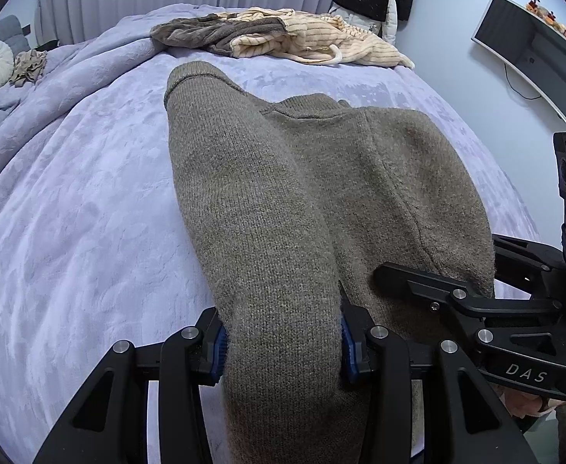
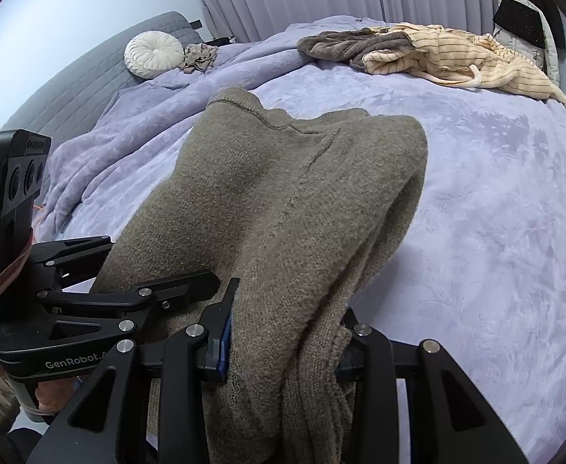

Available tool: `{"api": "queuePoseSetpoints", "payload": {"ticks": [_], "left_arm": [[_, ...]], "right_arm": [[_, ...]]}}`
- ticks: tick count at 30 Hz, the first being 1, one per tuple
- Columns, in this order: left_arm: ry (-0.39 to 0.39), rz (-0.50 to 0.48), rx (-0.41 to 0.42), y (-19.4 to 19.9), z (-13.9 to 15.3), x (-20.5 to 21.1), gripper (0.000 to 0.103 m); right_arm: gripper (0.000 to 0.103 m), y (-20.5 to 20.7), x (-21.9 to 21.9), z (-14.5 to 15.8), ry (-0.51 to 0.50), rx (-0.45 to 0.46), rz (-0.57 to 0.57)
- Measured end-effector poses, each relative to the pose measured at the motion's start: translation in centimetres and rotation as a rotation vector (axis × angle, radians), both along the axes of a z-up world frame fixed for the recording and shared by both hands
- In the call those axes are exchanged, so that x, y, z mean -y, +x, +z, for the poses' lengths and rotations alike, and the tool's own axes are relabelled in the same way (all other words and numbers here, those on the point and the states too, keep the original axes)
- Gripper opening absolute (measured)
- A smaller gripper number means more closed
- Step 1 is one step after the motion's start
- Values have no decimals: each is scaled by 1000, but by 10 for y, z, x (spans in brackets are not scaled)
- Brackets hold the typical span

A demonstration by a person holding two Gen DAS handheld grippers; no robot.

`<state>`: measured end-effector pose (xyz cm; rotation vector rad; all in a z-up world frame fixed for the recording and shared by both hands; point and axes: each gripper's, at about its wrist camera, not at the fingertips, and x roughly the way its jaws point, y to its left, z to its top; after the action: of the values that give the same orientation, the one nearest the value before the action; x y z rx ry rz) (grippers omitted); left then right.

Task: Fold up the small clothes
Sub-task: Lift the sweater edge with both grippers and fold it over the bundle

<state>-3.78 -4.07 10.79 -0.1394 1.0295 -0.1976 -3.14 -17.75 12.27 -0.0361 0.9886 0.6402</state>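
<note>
An olive-brown knitted sweater (image 1: 267, 208) lies folded lengthwise on the lavender bedspread (image 1: 70, 212), its near end lifted. My left gripper (image 1: 283, 348) is shut on the left fold of the sweater, blue pads pressing the thick knit from both sides. My right gripper (image 2: 283, 352) is shut on the sweater (image 2: 283, 201) at its right fold, with bunched fabric filling the jaws. In each wrist view the other gripper shows close beside: the right gripper (image 1: 437, 290) at the right edge, the left gripper (image 2: 159, 290) at the left edge.
A pile of clothes, grey-brown fleece (image 1: 217, 33) and cream striped fabric (image 1: 321, 42), lies at the bed's far side. A round white cushion (image 2: 153, 54) and a small beige garment (image 2: 200, 57) sit by the grey headboard. A monitor (image 1: 534, 54) hangs on the right wall.
</note>
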Motion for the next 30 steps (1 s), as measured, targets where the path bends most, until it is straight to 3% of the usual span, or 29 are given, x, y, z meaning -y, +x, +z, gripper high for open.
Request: {"api": "queuePoseSetpoints", "payload": {"ticks": [19,30], "left_arm": [[6,-4,-53,-48,-31,1,46],[-12,-10,-65,-60,-48,-3,46]], "right_arm": [[39,-45,-2,-27,-13,-48,29],[39,-51,6,-46,23,-84,23]]}}
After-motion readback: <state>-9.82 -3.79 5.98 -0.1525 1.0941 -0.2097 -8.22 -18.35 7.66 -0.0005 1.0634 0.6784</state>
